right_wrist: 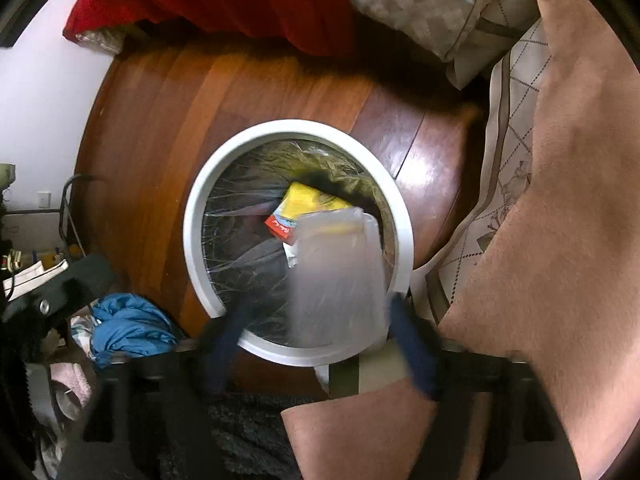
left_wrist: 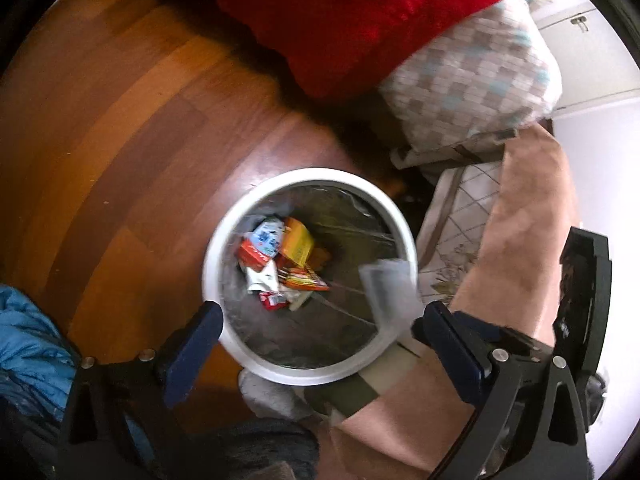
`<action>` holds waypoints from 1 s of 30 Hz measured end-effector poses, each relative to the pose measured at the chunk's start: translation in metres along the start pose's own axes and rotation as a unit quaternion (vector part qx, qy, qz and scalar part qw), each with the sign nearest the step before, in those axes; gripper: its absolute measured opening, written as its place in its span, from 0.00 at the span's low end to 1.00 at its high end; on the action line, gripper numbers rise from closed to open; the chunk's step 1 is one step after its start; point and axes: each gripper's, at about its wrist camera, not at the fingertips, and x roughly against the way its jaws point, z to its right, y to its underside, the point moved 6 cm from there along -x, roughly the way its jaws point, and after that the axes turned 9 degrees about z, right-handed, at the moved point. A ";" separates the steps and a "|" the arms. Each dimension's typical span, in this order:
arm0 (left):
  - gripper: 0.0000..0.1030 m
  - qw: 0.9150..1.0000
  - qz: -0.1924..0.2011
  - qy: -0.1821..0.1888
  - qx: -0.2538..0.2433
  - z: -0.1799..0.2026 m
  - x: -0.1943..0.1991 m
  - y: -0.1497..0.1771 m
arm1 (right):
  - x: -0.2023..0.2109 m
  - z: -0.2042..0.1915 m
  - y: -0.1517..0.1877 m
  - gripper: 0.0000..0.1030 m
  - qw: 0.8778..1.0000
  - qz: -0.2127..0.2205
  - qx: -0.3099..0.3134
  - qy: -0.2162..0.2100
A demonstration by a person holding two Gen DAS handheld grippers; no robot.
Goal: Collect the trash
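A round white trash bin (left_wrist: 304,176) with a clear liner stands on the wood floor and holds several colourful wrappers (left_wrist: 280,258). It also shows in the right wrist view (right_wrist: 200,200). A clear plastic piece (right_wrist: 338,276) is blurred in mid-air over the bin's right side, between the open fingers of my right gripper (right_wrist: 320,340); it touches neither finger. It also shows in the left wrist view (left_wrist: 390,292). My left gripper (left_wrist: 320,332) is open and empty above the bin's near rim.
A red blanket (left_wrist: 352,20) and a checkered pillow (left_wrist: 468,76) lie beyond the bin. A bed edge with a pink cover (left_wrist: 528,232) runs along the right. Blue cloth (right_wrist: 128,324) lies on the floor at left. A dark rug (right_wrist: 248,432) is below.
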 end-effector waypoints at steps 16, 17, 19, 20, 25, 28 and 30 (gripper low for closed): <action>0.99 0.984 0.109 -0.126 -0.062 -0.005 0.098 0.040 | 0.082 -0.011 0.039 1.00 0.997 0.052 0.049 0.041; 0.99 0.984 0.112 -0.126 -0.064 -0.002 0.105 0.043 | 0.092 -0.012 0.044 1.00 0.997 0.057 0.047 0.035; 0.99 0.984 0.117 -0.118 -0.066 0.003 0.118 0.048 | 0.107 -0.014 0.049 1.00 0.996 0.066 0.045 0.027; 0.99 0.983 0.122 -0.117 -0.068 0.006 0.127 0.051 | 0.118 -0.016 0.052 1.00 0.996 0.073 0.044 0.022; 0.99 0.981 0.143 -0.100 -0.079 0.024 0.168 0.065 | 0.167 -0.025 0.065 1.00 0.993 0.109 0.043 -0.010; 0.99 0.981 0.155 -0.085 -0.082 0.036 0.193 0.074 | 0.201 -0.034 0.075 1.00 0.990 0.127 0.049 -0.037; 0.99 0.980 0.163 -0.075 -0.087 0.044 0.211 0.079 | 0.223 -0.039 0.081 1.00 0.988 0.138 0.053 -0.053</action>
